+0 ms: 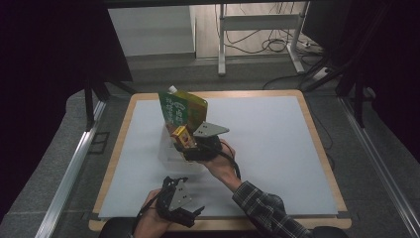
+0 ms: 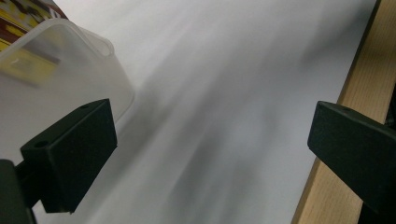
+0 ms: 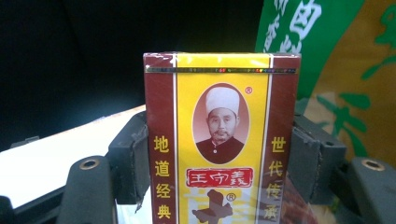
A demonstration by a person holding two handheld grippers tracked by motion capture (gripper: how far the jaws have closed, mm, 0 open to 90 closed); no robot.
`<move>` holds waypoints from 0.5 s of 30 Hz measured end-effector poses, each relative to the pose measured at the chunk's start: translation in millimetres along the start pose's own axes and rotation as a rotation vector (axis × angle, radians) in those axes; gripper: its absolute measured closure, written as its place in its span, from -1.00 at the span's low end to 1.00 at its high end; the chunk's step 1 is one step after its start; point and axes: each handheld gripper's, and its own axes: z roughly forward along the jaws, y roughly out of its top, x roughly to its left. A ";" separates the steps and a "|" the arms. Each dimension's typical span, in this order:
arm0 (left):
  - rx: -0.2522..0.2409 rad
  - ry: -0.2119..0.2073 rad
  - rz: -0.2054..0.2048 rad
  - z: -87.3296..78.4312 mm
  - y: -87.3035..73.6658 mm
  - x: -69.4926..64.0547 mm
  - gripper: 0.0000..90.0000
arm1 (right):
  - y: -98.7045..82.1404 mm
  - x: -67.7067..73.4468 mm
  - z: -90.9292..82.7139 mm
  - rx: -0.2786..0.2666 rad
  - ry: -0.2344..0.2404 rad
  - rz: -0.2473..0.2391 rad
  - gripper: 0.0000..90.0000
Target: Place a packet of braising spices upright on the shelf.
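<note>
Down at the near left your left gripper sits low by the table's front edge, its jaws spread wide with nothing between them; in the left gripper view the two black pads stand far apart over the bare white mat, and the wooden table edge runs just beside the right-hand pad; at the upper left of that view the rounded corner of the clear plastic container sits close by the left pad, frosted, with yellow and brown print blurring through its wall; moving across to the middle of the table, that same container stands on the mat, and a tall green and yellow pouch with a white spout rises from it, leaning back and to the left; right in front of the pouch your right gripper is pinching a small yellow and maroon box, held upright above the container; in the right gripper view the box is squeezed between both jaws at its side edges, its printed face towards the camera, and the pouch looms just behind its right side, crowding that flank; whether box and pouch touch, you cannot tell; beyond the far edge stand a metal frame and loose cables on the floor.
</note>
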 end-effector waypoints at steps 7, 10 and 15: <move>0.005 -0.001 0.003 0.7 0.0 -0.5 -0.97 | -9.5 -4.4 -9.5 -0.010 -0.001 0.039 -0.29; 0.007 -0.002 0.005 1.1 0.0 -0.7 -0.97 | -12.4 -6.5 -14.0 -0.004 0.003 0.043 -0.29; 0.010 -0.003 0.006 1.5 0.0 -1.1 -0.97 | -19.5 -8.4 -17.7 0.024 0.007 0.044 -0.29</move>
